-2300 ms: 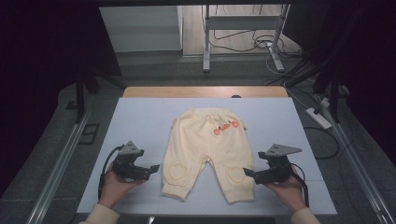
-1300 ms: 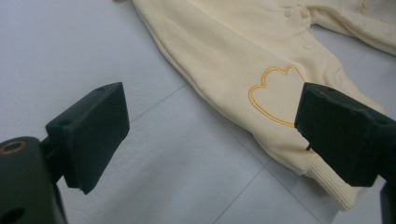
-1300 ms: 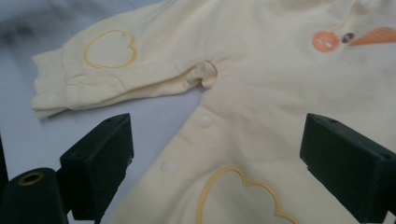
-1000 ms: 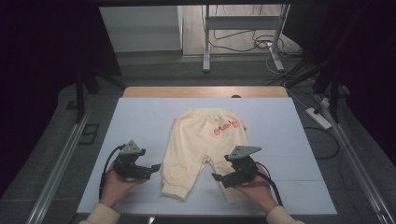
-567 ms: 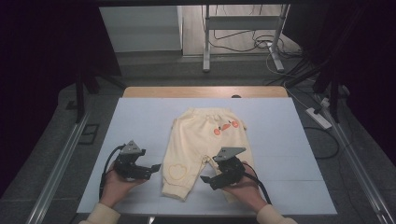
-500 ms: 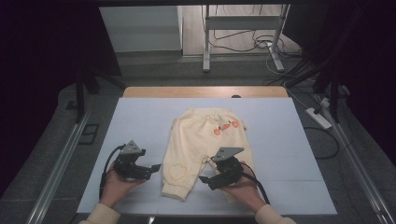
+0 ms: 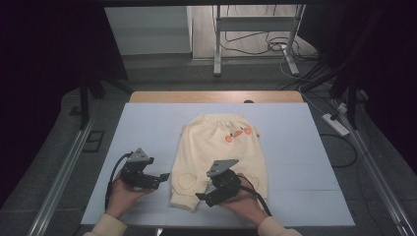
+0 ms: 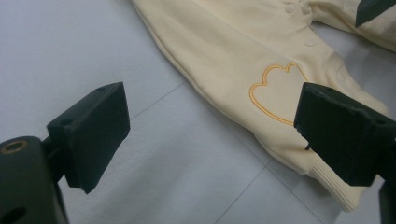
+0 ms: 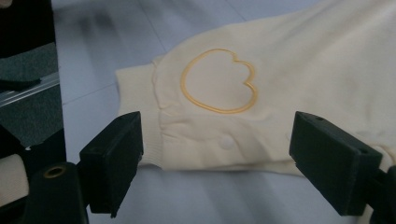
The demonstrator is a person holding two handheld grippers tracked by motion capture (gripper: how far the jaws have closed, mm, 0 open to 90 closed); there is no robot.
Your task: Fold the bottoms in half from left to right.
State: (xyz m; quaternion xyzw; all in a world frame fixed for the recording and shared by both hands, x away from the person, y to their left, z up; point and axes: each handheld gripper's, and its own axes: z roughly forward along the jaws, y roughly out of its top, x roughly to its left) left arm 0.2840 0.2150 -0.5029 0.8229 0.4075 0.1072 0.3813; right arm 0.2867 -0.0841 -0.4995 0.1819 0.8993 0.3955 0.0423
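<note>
Hovering low over the near end of the garment, the right tongs [image 7: 202,196] stand with their black jaws spread wide and pinch nothing; in the right gripper view the ribbed cuff [image 9: 135,116] of one trouser leg and an orange heart outline [image 9: 218,80] stitched on the knee lie between them, with a row of small snap buttons [image 9: 226,143] just under the heart. The left tongs [image 7: 162,177] are likewise spread and empty, sitting at about 9 o'clock of the garment, their tips just beside its left leg. In the left gripper view that leg crosses toward 4 o'clock, its own orange heart outline [image 8: 275,91] close to the far jaw and its ribbed cuff [image 8: 338,189] partly behind that jaw.

The pair of pale yellow cotton baby trousers [image 7: 219,147] lies flat at the middle of the bench, waistband toward 12 o'clock, legs toward 6 o'clock, with an orange print [image 7: 237,133] near the waist. Under it spreads a light blue mat [image 7: 147,128] covering the wooden bench [image 7: 147,96], whose bare edge shows at 12 o'clock. A hand [image 7: 123,196] in a cream sleeve holds each gripper from 6 o'clock.
</note>
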